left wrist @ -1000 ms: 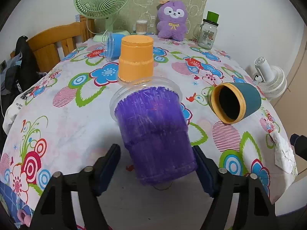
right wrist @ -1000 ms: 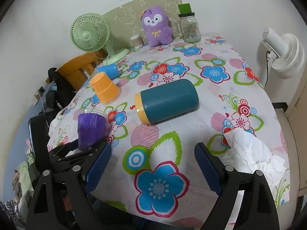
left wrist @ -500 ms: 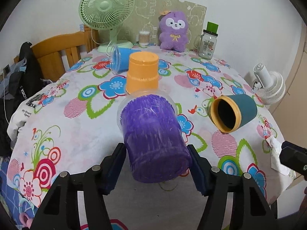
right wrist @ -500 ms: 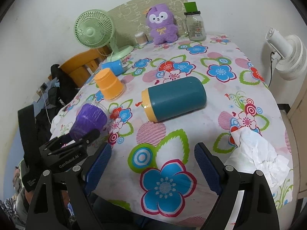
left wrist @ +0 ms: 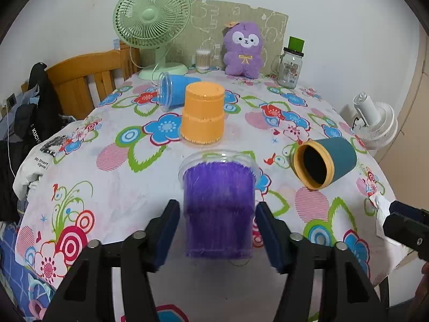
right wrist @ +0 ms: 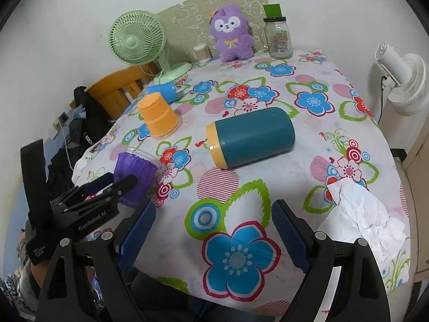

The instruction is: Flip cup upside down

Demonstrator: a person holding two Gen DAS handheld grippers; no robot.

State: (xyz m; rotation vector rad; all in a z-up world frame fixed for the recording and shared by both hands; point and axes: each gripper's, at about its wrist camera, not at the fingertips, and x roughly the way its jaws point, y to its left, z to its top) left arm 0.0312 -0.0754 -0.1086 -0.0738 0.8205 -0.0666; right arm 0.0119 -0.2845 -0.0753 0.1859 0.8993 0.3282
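Purple cup: the purple cup (left wrist: 218, 209) stands rim-down near the front edge of the bench (left wrist: 112, 177), its clear rim on the flowered cloth and its closed base up; it looks a little blurred in the left wrist view. In the right wrist view it (right wrist: 135, 171) sits at the left front corner of the bench.

Left claw: the left claw (left wrist: 217, 237) sits around the cup with a blue pad on either side. A thin gap shows between each pad and the cup wall, so it is spread slightly wider than the cup and grips nothing. From the other side it (right wrist: 102, 191) reaches in from the left, low over the bench edge.

Right claw: the right claw (right wrist: 213, 237) hangs over the front of the bench with its blue pads wide apart and only cloth between them.

Orange cup: the orange cup (left wrist: 203, 116) stands upside down just behind the purple one.

Blue cup: the blue cup (left wrist: 174, 92) lies on its side behind the orange cup, mouth to the left.

Teal cup: the teal cup (right wrist: 250, 136) with a yellow rim lies on its side mid-bench, well apart from the purple cup.

Tissue: a crumpled tissue (right wrist: 362, 218) lies at the right front corner.

Back of bench: a green fan (left wrist: 151, 17), a purple plush toy (left wrist: 242, 51) and a glass jar (left wrist: 289, 67) stand along the wall.
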